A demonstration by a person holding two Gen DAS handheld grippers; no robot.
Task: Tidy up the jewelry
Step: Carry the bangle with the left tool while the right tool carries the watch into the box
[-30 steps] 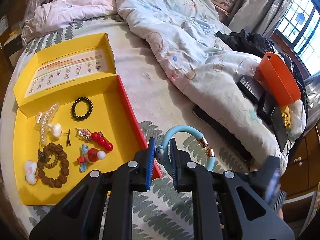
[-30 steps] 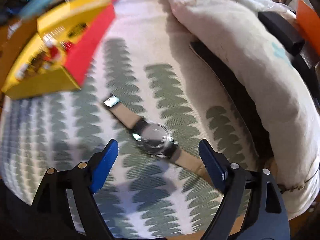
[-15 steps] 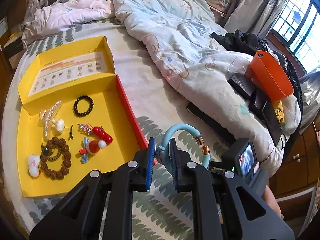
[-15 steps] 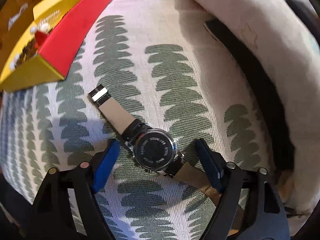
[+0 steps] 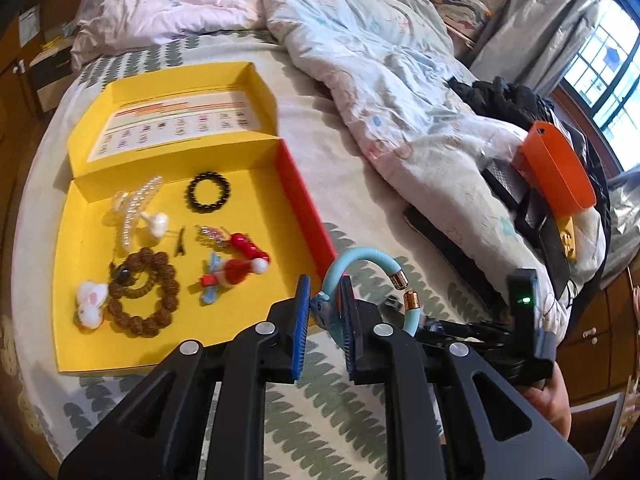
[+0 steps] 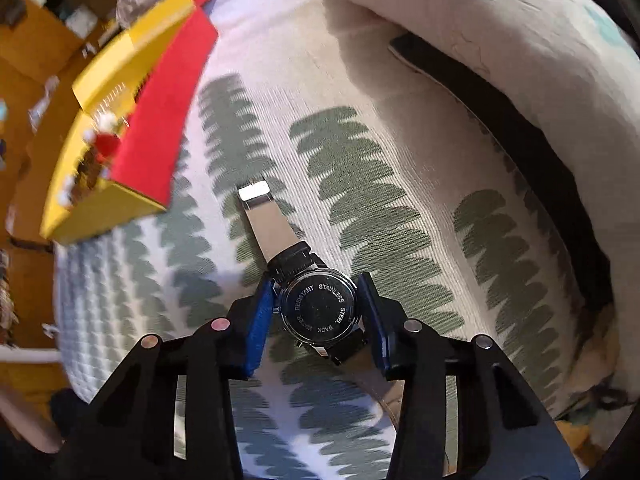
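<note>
Bed (image 5: 328, 168): you are working over its leaf-patterned cover, and the yellow box is lying on it.
Quilt (image 5: 384, 80): it is lying heaped to the right of the yellow box, well apart from it.
Yellow box (image 5: 100, 344): it is lying open with its lid folded back and its red side wall (image 5: 304, 208) facing the quilt.
Orange bin (image 5: 556, 168): it is sitting on the far edge of the quilt, well apart from the yellow box.
Left gripper (image 5: 324, 312): you are holding it just past the near right corner of the yellow box, jaws drawn narrow and pinching the blue bracelet.
Right gripper (image 6: 318, 312): you are pointing it steeply down at the cover to the right of the yellow box; its jaws have just been closing, and the watch case is sitting between the blue pads, which appear to be touching its sides.
Watch (image 6: 318, 308): it is lying face down on the cover, near the red side of the yellow box, strap stretching toward the box.
Blue bracelet (image 5: 360, 260): it is standing up out of the left jaws, its gold-tipped ends apart, just outside the yellow box.
Brown bead bracelet (image 5: 144, 292): it is lying inside the yellow box, near its front wall.
Black bead bracelet (image 5: 208, 192): it is lying inside the yellow box, toward the lid.
Red hair clip (image 5: 248, 246): it is lying inside the yellow box, near the red wall.
</note>
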